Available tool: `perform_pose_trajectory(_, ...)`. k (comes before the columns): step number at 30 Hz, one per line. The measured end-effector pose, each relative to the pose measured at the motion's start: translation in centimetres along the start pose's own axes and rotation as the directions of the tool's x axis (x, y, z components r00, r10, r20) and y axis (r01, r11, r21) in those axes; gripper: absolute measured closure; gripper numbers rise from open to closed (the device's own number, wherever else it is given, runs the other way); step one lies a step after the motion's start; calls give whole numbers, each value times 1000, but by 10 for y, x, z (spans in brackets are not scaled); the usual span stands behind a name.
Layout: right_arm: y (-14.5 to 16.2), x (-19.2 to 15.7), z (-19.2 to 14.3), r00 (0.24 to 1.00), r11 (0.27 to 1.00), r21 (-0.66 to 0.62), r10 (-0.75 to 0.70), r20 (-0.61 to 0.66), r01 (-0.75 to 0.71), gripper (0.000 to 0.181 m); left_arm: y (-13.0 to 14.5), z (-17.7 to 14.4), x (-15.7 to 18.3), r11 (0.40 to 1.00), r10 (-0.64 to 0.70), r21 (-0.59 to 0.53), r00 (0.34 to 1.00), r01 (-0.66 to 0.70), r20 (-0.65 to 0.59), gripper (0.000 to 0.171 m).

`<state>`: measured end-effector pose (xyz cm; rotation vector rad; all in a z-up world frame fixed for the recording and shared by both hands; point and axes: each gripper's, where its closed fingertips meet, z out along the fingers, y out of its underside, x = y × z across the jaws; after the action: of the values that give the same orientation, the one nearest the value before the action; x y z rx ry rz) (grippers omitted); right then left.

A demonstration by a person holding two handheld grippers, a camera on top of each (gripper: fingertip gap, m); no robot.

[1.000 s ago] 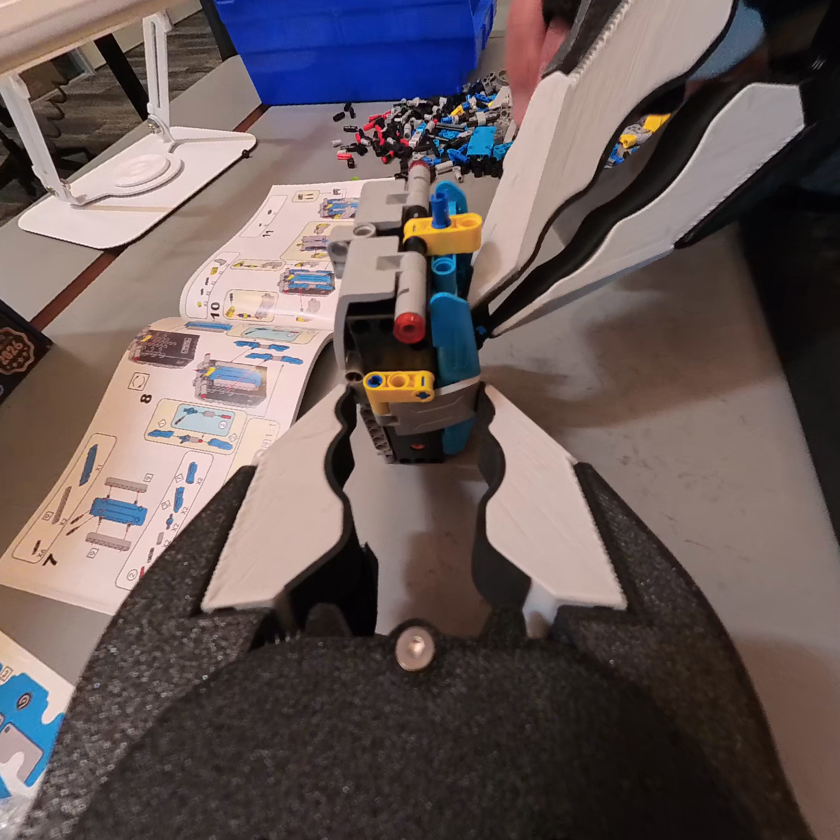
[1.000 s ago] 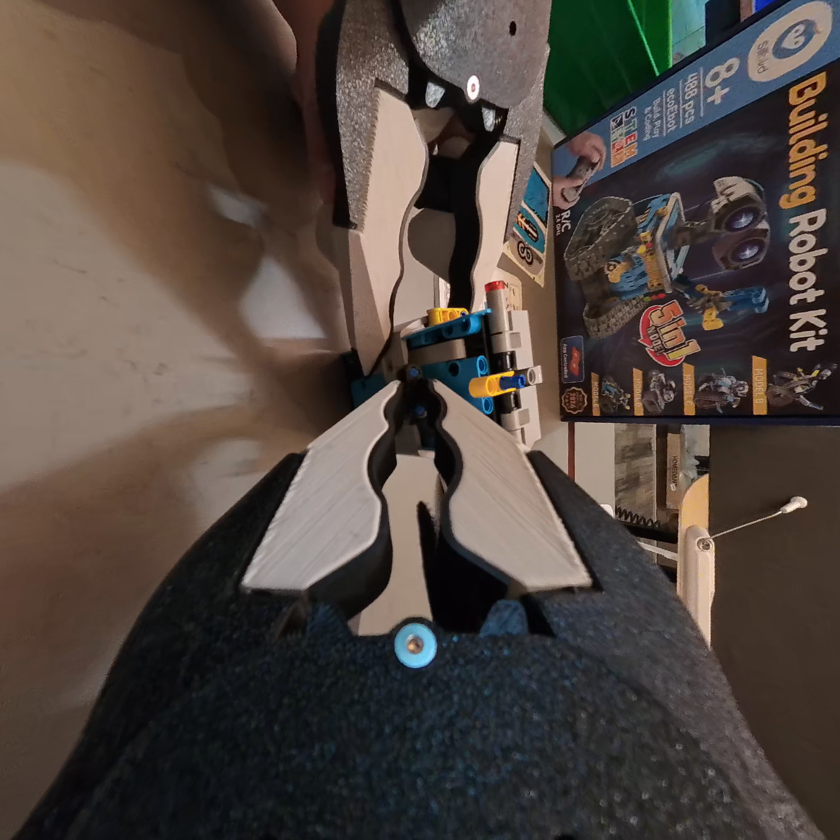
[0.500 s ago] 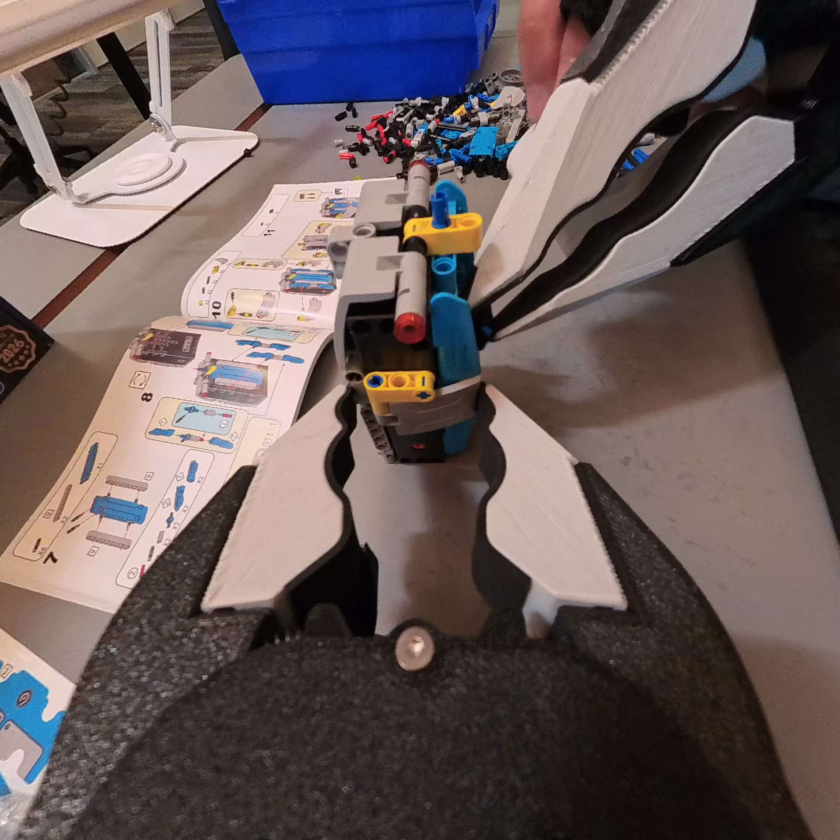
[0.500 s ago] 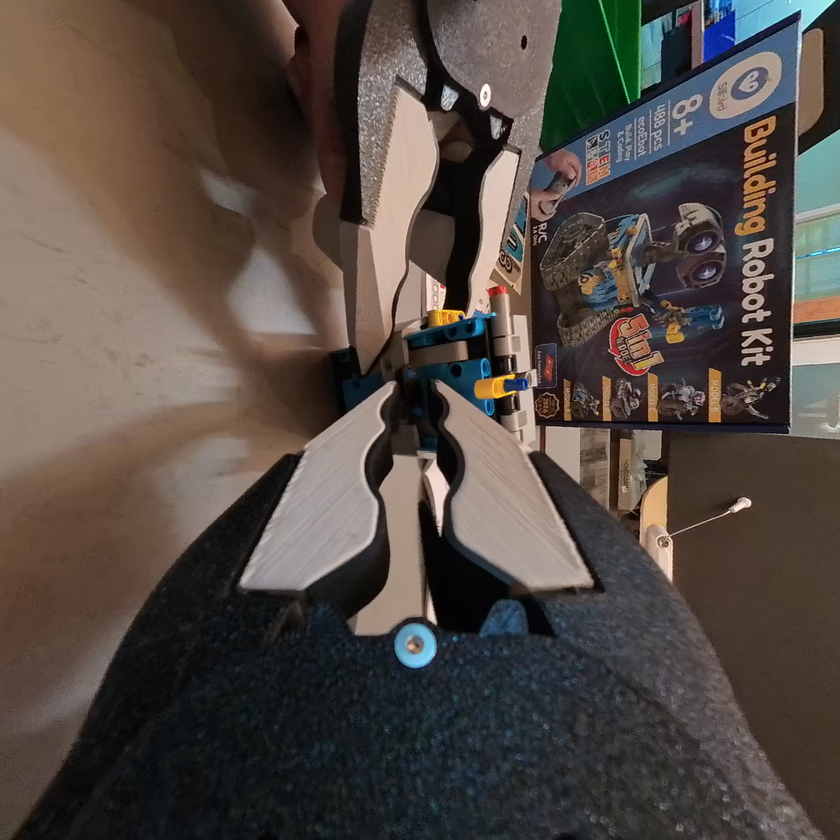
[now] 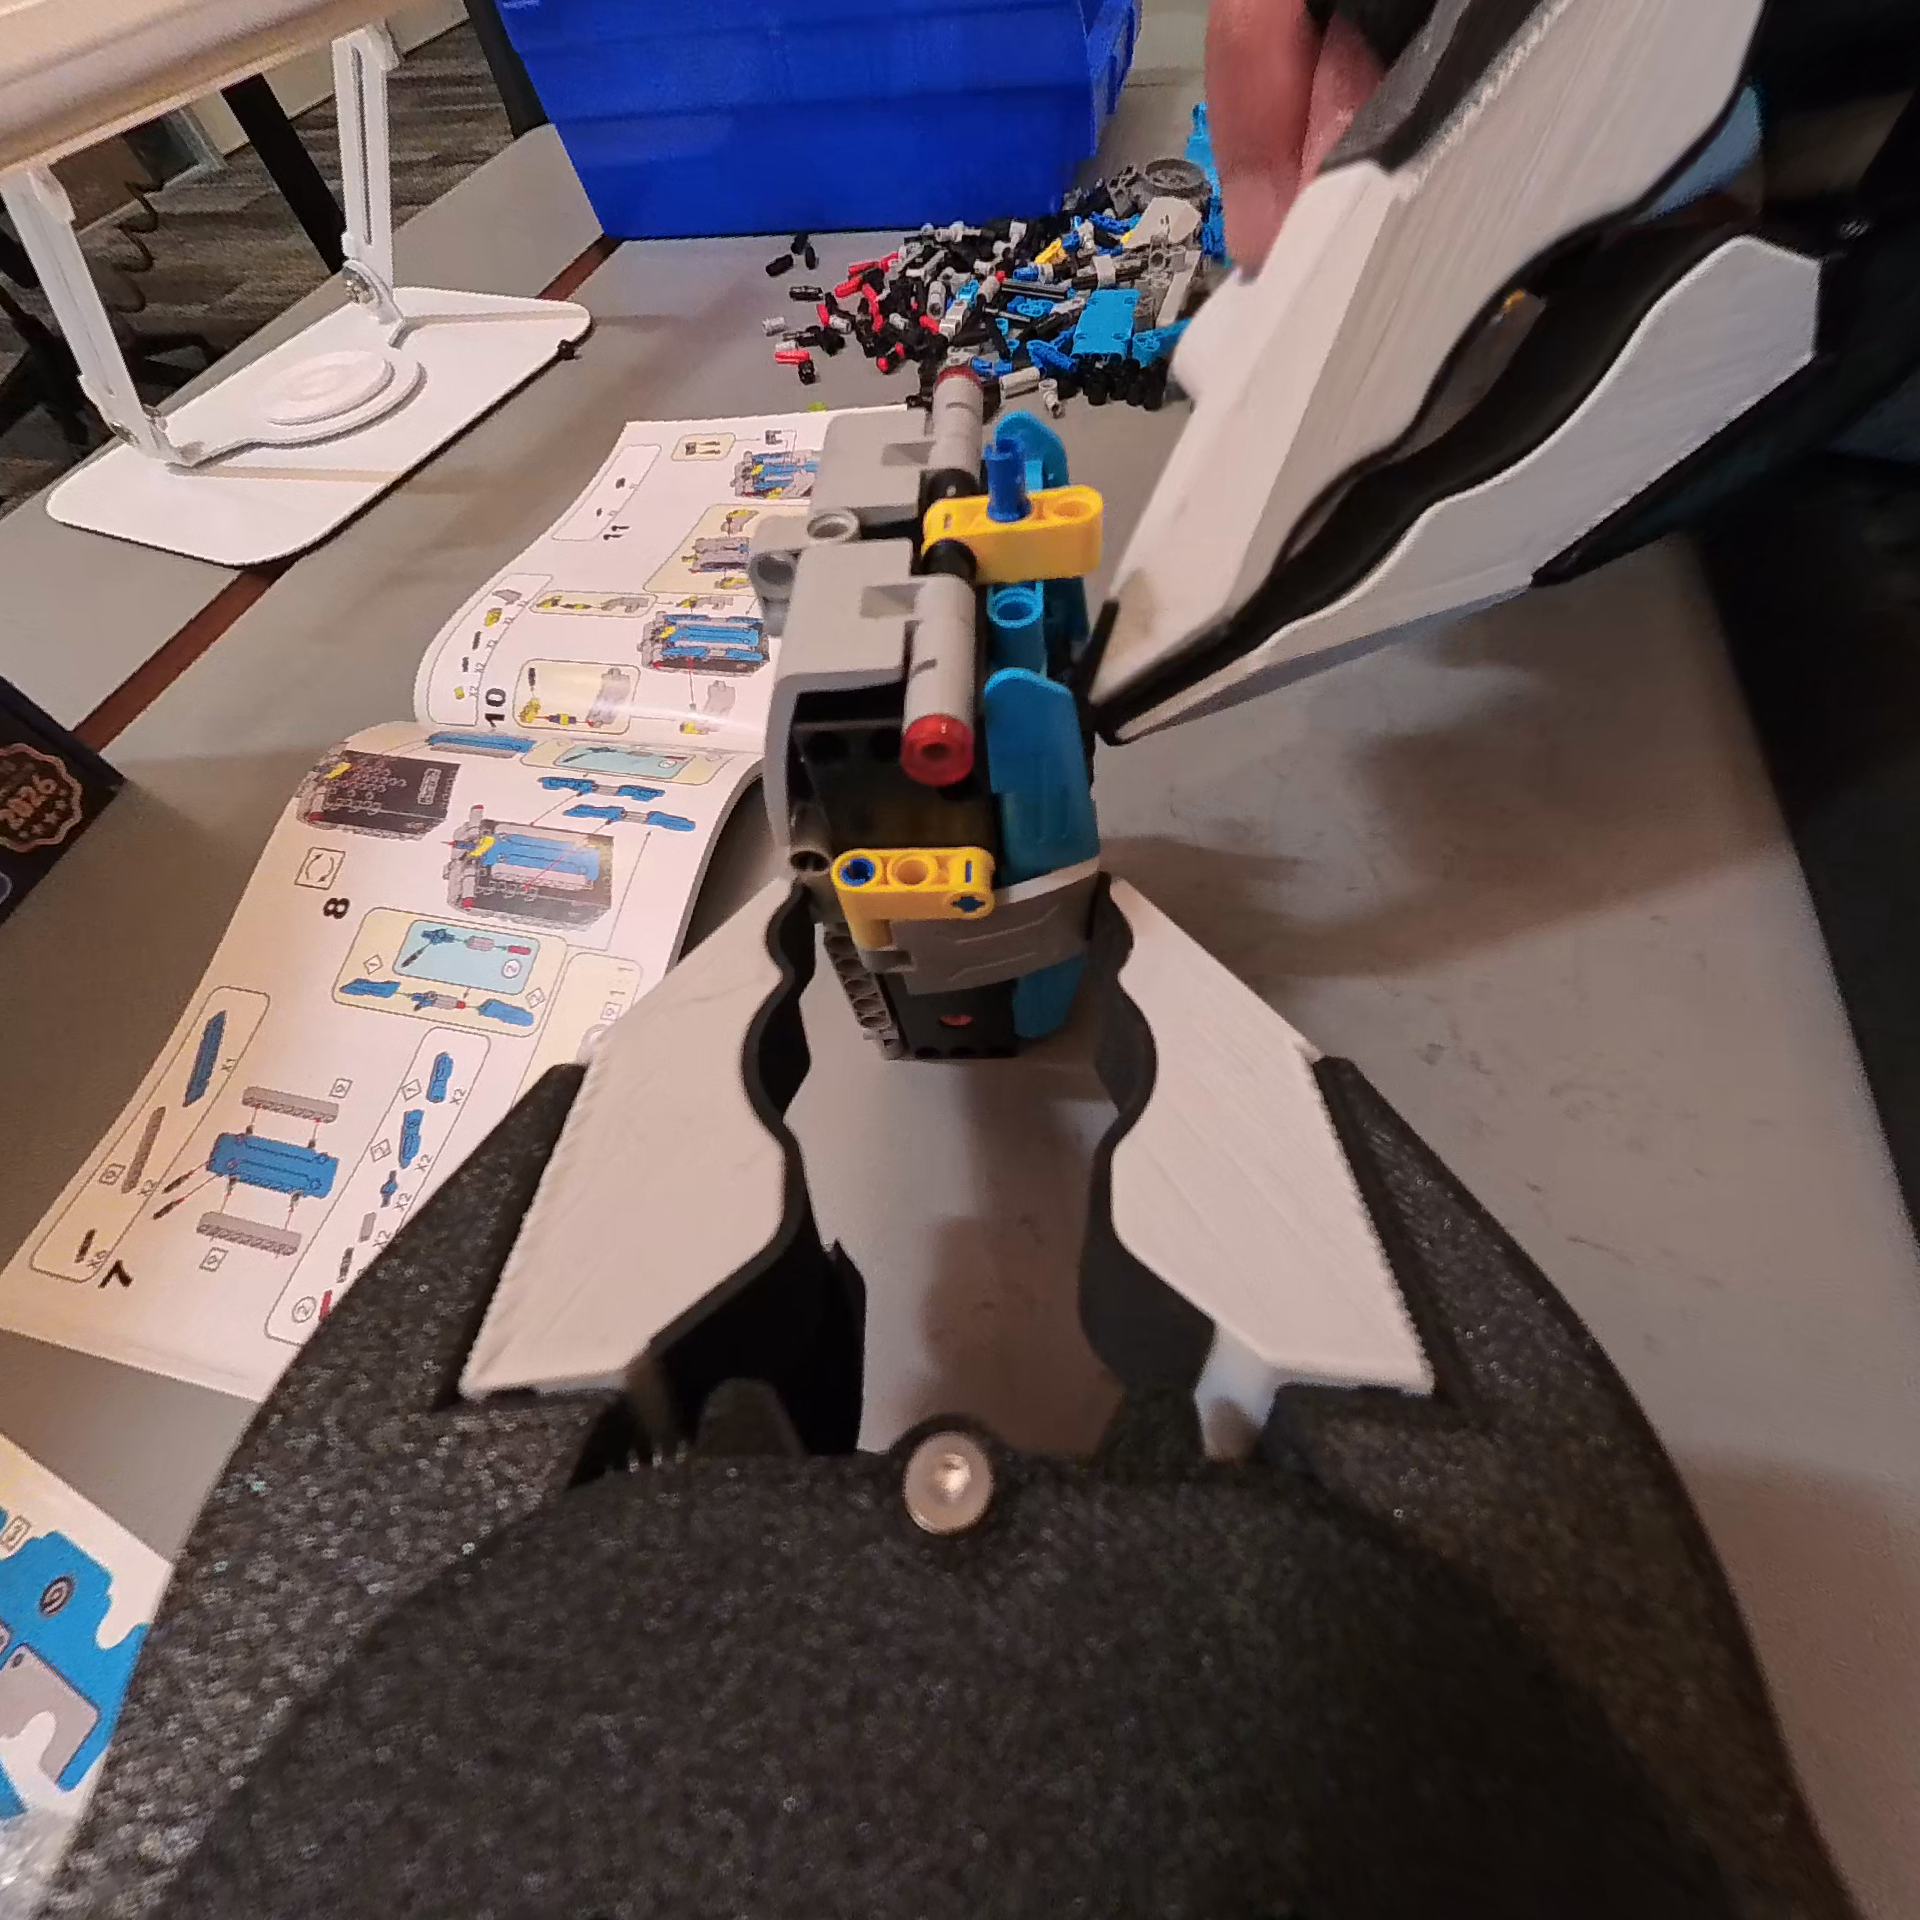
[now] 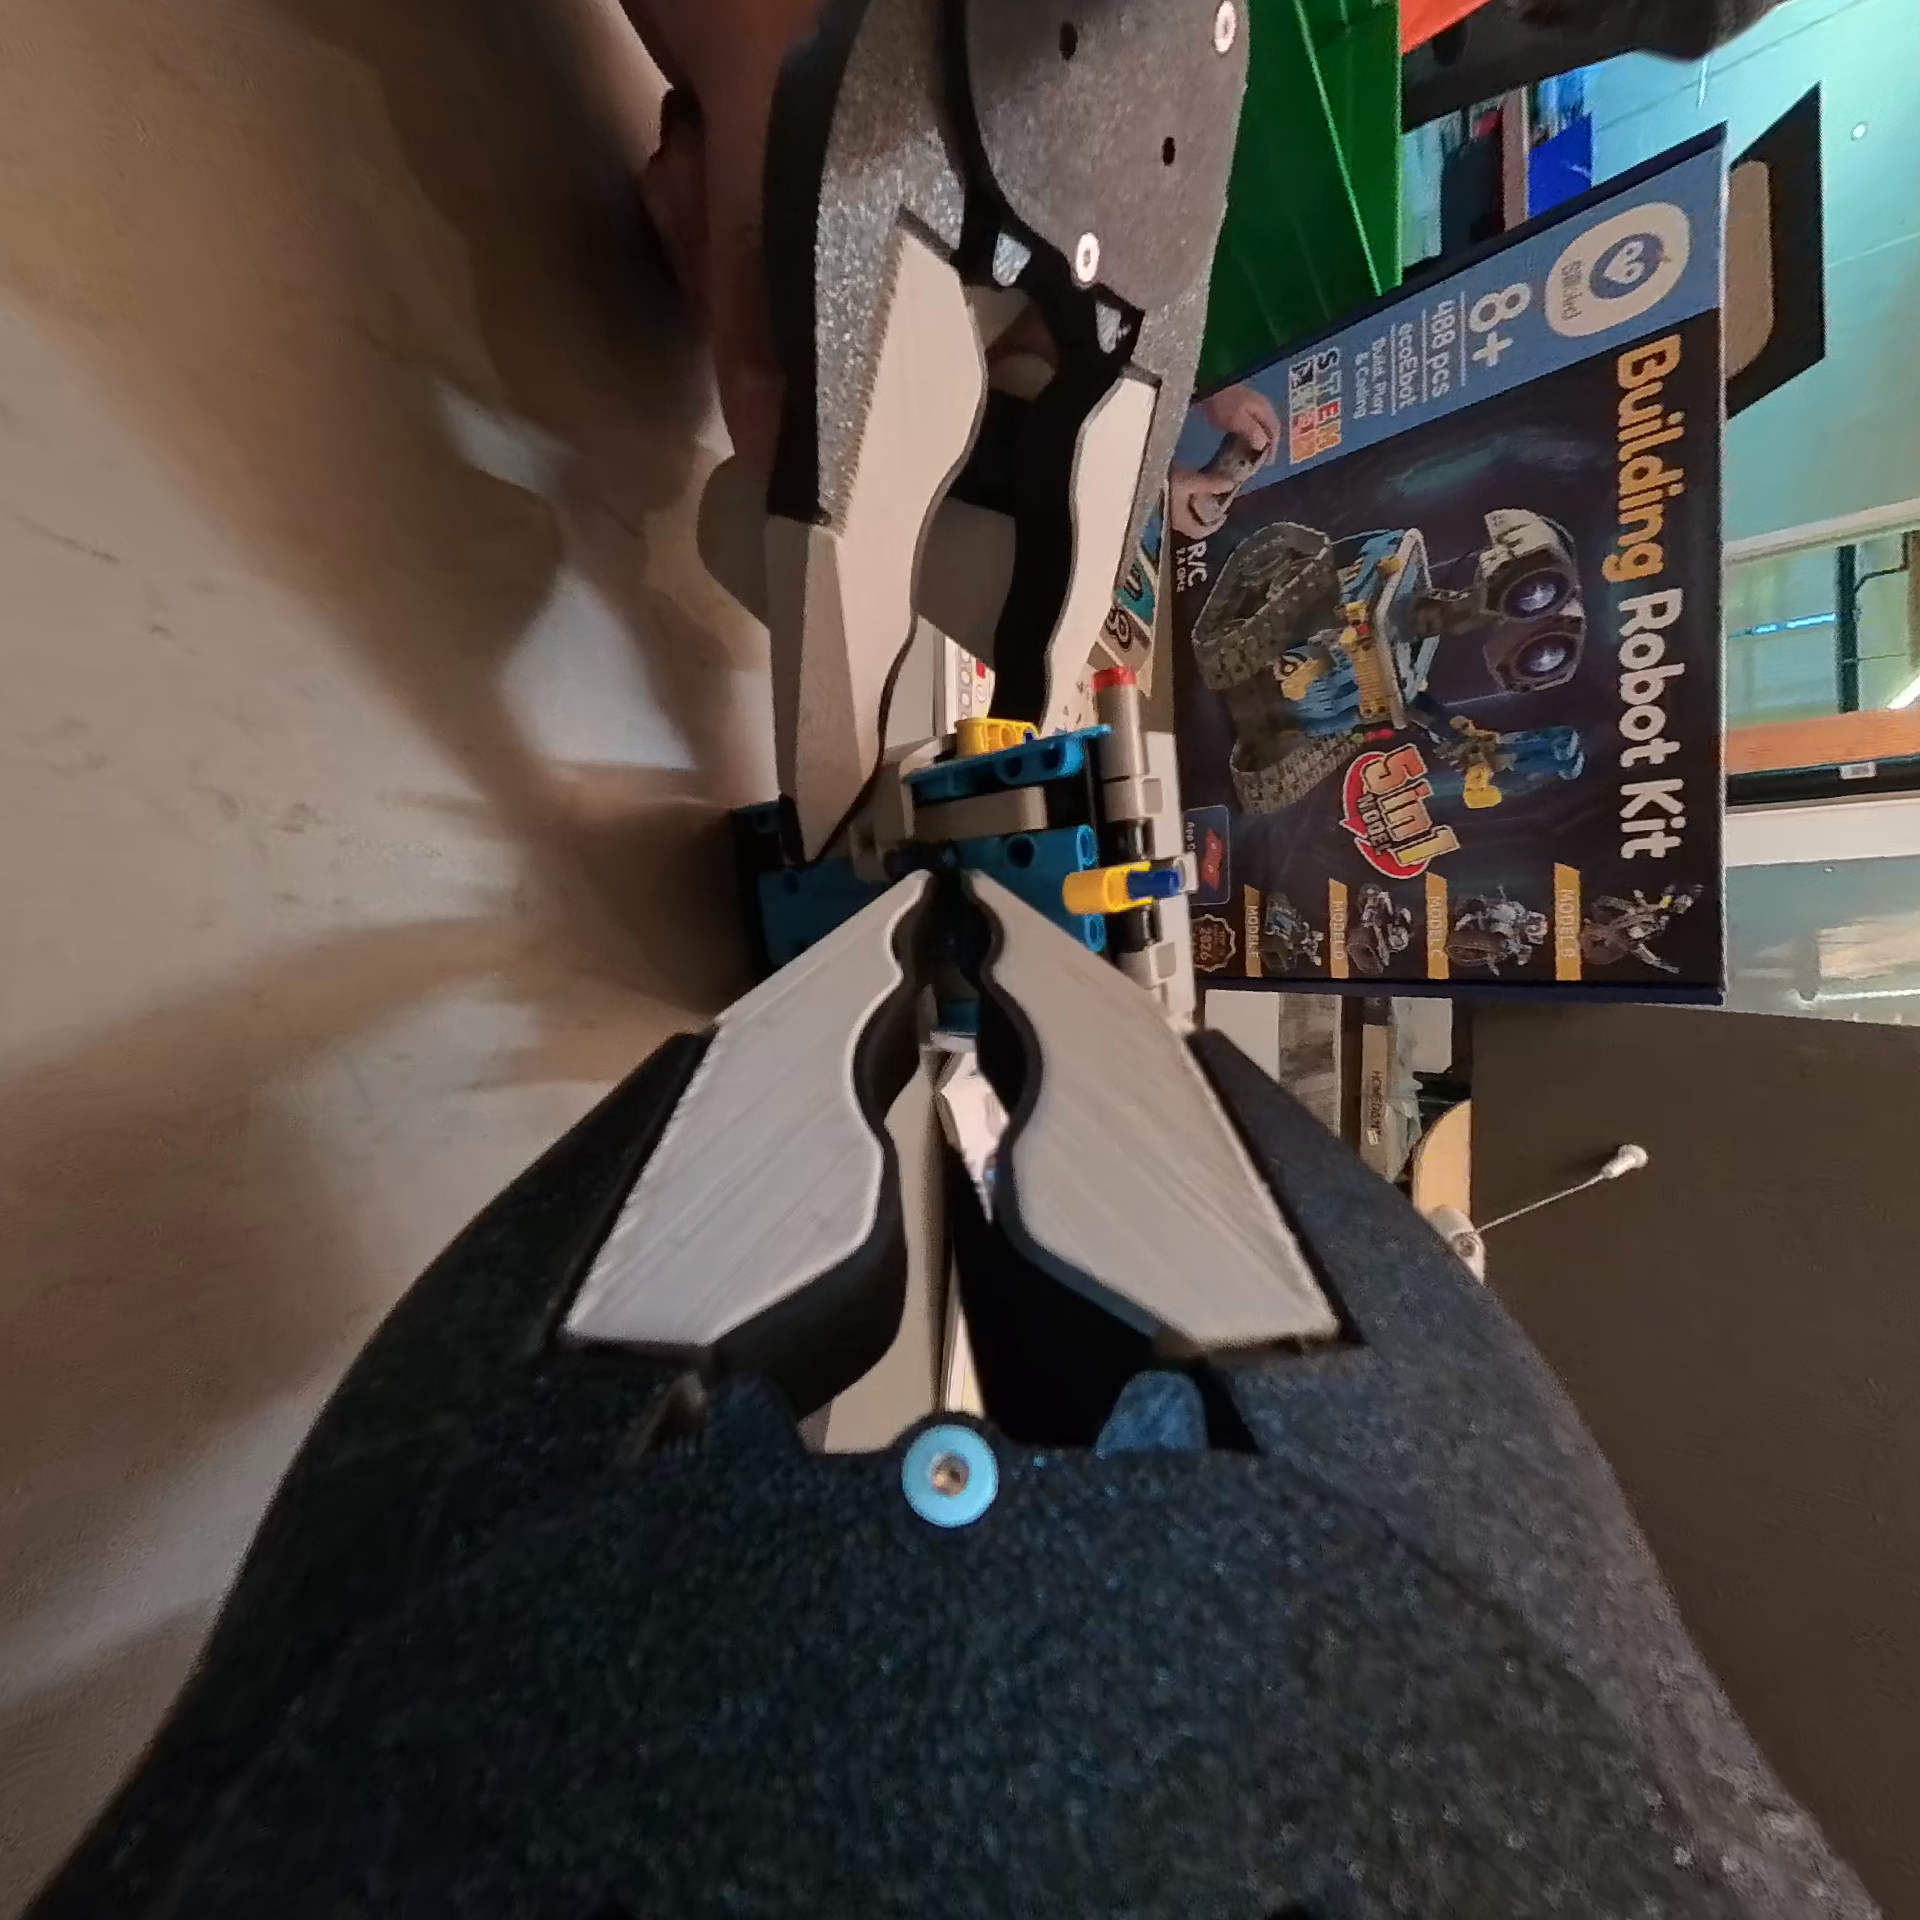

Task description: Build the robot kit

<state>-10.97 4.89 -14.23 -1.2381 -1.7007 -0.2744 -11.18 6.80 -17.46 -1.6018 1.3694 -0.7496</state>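
Here, the left gripper (image 5: 940,935) clamped the near end of the brick model (image 5: 935,727) above the table (image 5: 1455,1039), right of the booklet (image 5: 416,935). The right gripper (image 6: 943,883) pinched its blue side. Squeezing steadily would probably prevent twisting.

Readable in print: bold black step numerals and small count marks beside the diagrams on the open instruction booklet (image 5: 436,935), lying on the grey table (image 5: 1507,1039). Large yellow and white lettering, an age mark, a piece count and a round logo on the dark blue kit box (image 6: 1455,623), standing upright. A gold badge with digits on a dark box corner (image 5: 42,810); its small print too fine to read.
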Motion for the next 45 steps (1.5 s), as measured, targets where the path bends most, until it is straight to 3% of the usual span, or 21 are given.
perform_pose_trajectory(9, 1, 1, 2, 1000, 1000, -11, 6, -9, -6, 174, 0, 0, 0, 1000, 0, 0, 1000, 0, 1, 118)
perform_pose_trajectory(25, 2, -3, 3, 997, 1000, -22, 4, -75, -5, 181, 0, 0, -1, 1000, -5, 0, 1000, 5, 10, 119)
perform_pose_trajectory(28, 2, -6, 2, 999, 1000, -16, 11, -43, -12, 181, 0, 0, -3, 1000, -16, -1, 1000, 16, 21, 119)
perform_pose_trajectory(30, 15, -41, 15, 993, 995, -99, 19, 117, -8, 181, 0, 0, -6, 1000, -29, -1, 999, 30, 33, 120)
perform_pose_trajectory(32, 32, -43, 27, 978, 965, -162, -207, 24, 209, 181, 0, 0, 3, 1000, 26, 2, 1000, -26, 11, 120)
perform_pose_trajectory(33, 21, -37, 21, 988, 984, -98, -152, 5, 152, 181, -1, 0, 6, 999, 34, 5, 999, -34, -2, 120)
perform_pose_trajectory(34, 10, -32, 16, 999, 999, -36, 4, 38, -2, 181, -1, -1, 8, 1000, 21, 4, 1000, -21, -14, 120)
perform_pose_trajectory(35, 11, -30, 15, 993, 995, -45, 87, 75, -84, 181, 0, -1, 7, 1000, 12, 3, 1000, -12, -5, 120)
perform_pose_trajectory(39, 14, -32, 16, 999, 998, -56, 30, 45, -27, 181, 0, -1, 6, 1000, 5, 1, 1000, -5, -5, 120)
perform_pose_trajectory(45, -2, -26, 3, 952, 953, 99, 270, 147, -286, 180, 0, -1, 4, 1000, 5, -1, 1000, -5, 8, 119)
